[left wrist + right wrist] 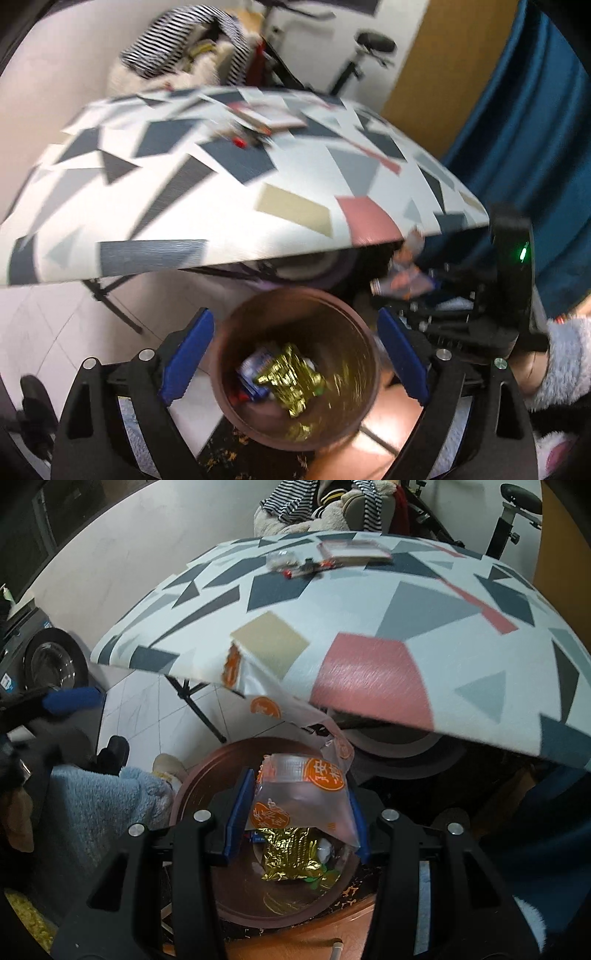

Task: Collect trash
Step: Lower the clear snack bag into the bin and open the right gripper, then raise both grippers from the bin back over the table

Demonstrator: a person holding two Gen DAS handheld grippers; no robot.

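Here, a clear plastic bag (295, 797) with orange round prints hangs pinched between the blue pads of the right gripper (295, 812), directly above the brown bin (192, 797). Gold foil wrapper (288, 853) and other scraps already lie at the bin's bottom. Left gripper (295, 362) hovers over the same bin (295, 306), jaws spread wide, nothing between them. Patterned counter (369, 602) stands just behind, small items at its far edge
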